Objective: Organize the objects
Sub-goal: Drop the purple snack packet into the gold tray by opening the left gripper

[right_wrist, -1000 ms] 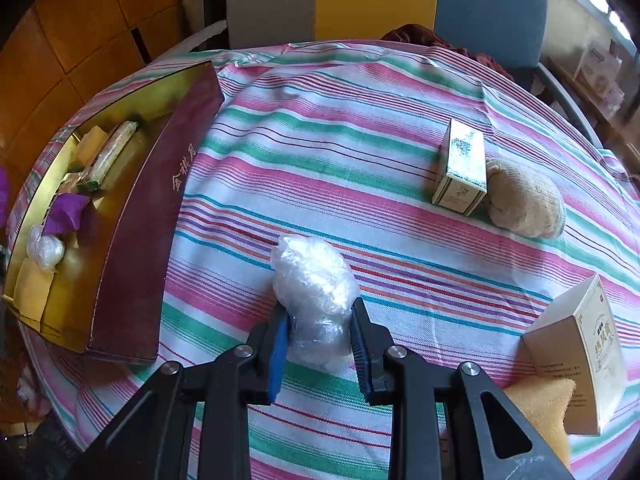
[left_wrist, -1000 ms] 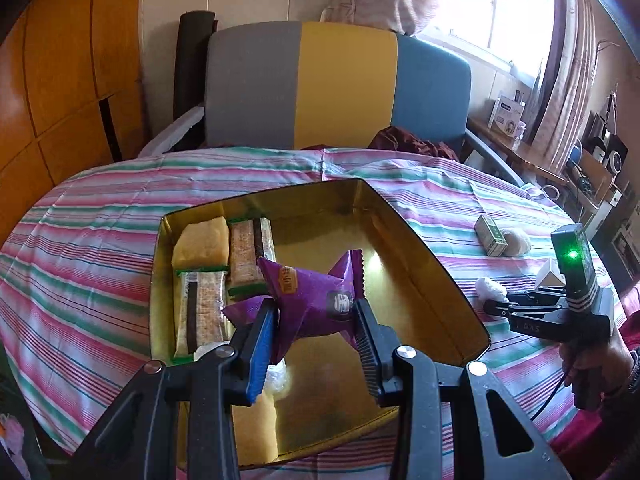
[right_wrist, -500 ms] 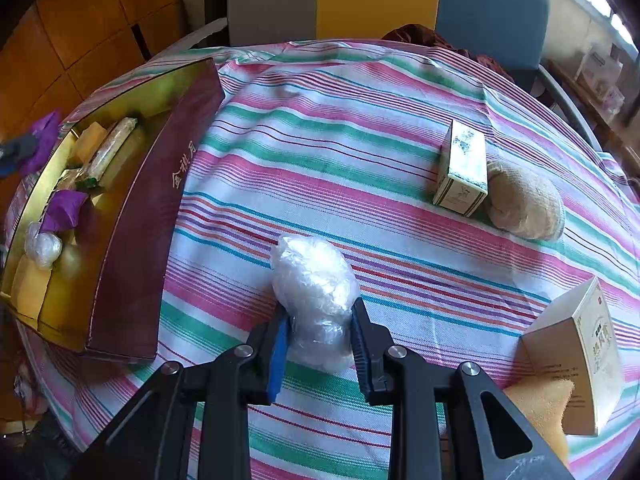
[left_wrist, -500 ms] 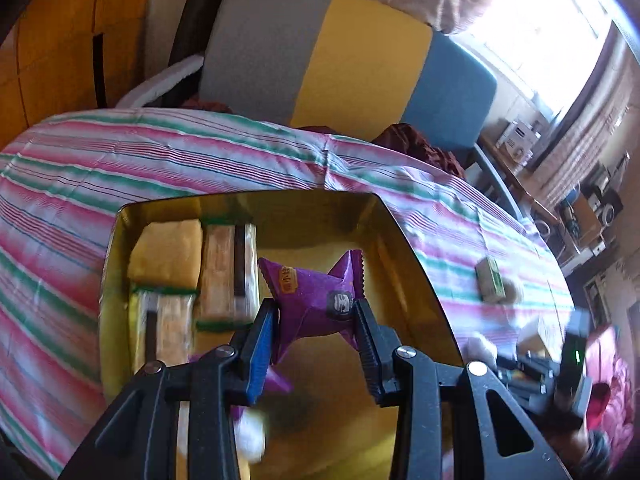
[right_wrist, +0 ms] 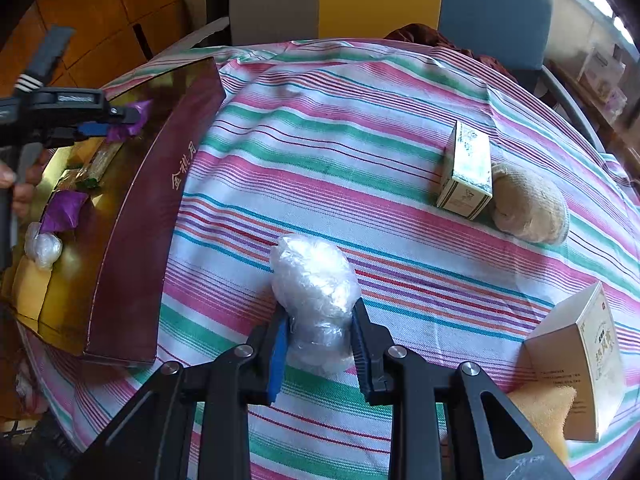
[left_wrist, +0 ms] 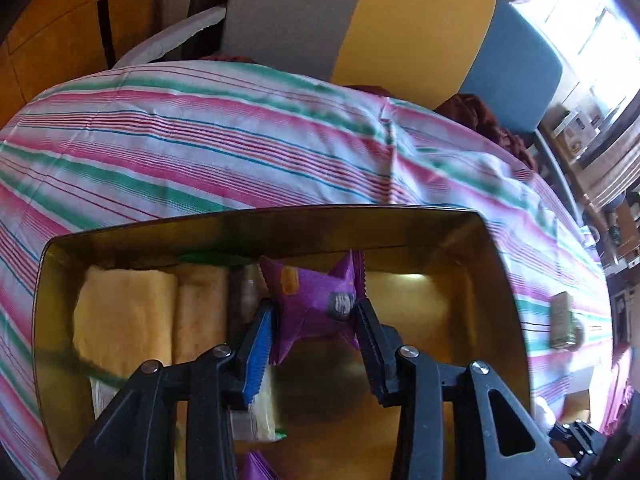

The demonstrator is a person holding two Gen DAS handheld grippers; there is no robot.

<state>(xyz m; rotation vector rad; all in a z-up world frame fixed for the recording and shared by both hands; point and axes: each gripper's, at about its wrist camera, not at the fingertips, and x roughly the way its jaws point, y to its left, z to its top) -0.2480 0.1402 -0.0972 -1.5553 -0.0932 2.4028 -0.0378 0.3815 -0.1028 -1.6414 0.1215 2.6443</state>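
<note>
A: What does the left gripper (left_wrist: pixel 314 322) hold?
B: A crinkled purple packet (left_wrist: pixel 316 300), pinched between its fingers above the gold box (left_wrist: pixel 502 280), near the yellow sponge (left_wrist: pixel 124 316).
A: And the right gripper (right_wrist: pixel 318 338)?
B: Low over the striped table (right_wrist: pixel 360 152), fingers closed on a clear plastic wad (right_wrist: pixel 314 280) resting there, well apart from the box.

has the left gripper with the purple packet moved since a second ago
Yes. In the right wrist view the left gripper, shut on the purple packet, now hangs over the tin's far end.
</note>
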